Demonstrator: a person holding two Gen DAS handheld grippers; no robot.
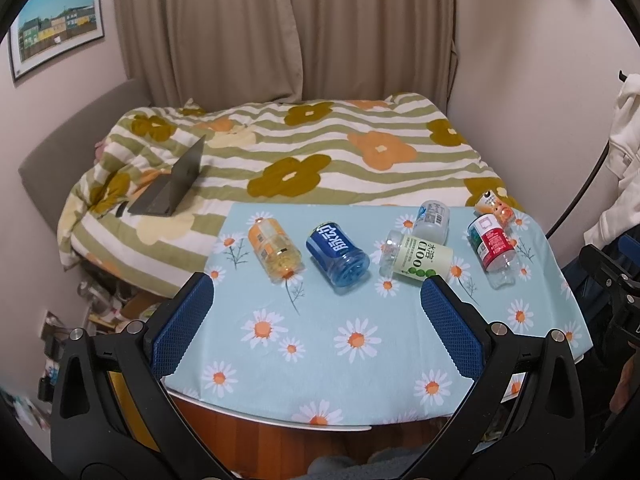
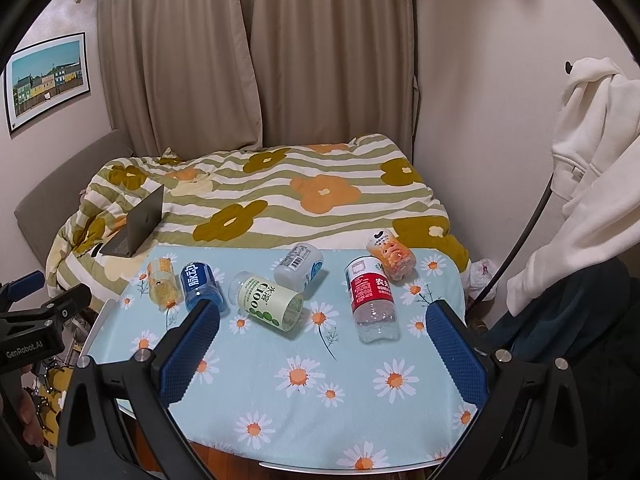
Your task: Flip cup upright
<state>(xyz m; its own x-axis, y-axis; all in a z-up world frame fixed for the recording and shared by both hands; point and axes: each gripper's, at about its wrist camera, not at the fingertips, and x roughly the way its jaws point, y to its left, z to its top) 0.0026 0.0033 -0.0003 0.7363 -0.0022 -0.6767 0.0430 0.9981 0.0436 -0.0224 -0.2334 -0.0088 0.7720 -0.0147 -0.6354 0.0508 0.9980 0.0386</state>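
Note:
Several cut-bottle cups lie on their sides on a table with a daisy cloth (image 1: 320, 344) (image 2: 320, 392): an orange one (image 1: 274, 249) (image 2: 162, 282), a blue one (image 1: 338, 252) (image 2: 200, 284), a green C100 one (image 1: 416, 258) (image 2: 270, 300), a white one (image 1: 432, 220) (image 2: 298, 266), a red-label one (image 1: 492, 248) (image 2: 372, 300) and an orange cartoon one (image 1: 496, 206) (image 2: 390, 254). My left gripper (image 1: 316, 292) is open and empty above the table's near edge. My right gripper (image 2: 324, 320) is open and empty, nearer the red-label cup.
A bed with a flowered striped quilt (image 1: 320, 152) stands behind the table, with a half-open laptop (image 1: 172, 184) on its left. Curtains (image 1: 280, 28) hang at the back. A white hoodie (image 2: 592, 168) hangs at the right. The left gripper's body (image 2: 32, 328) shows in the right wrist view.

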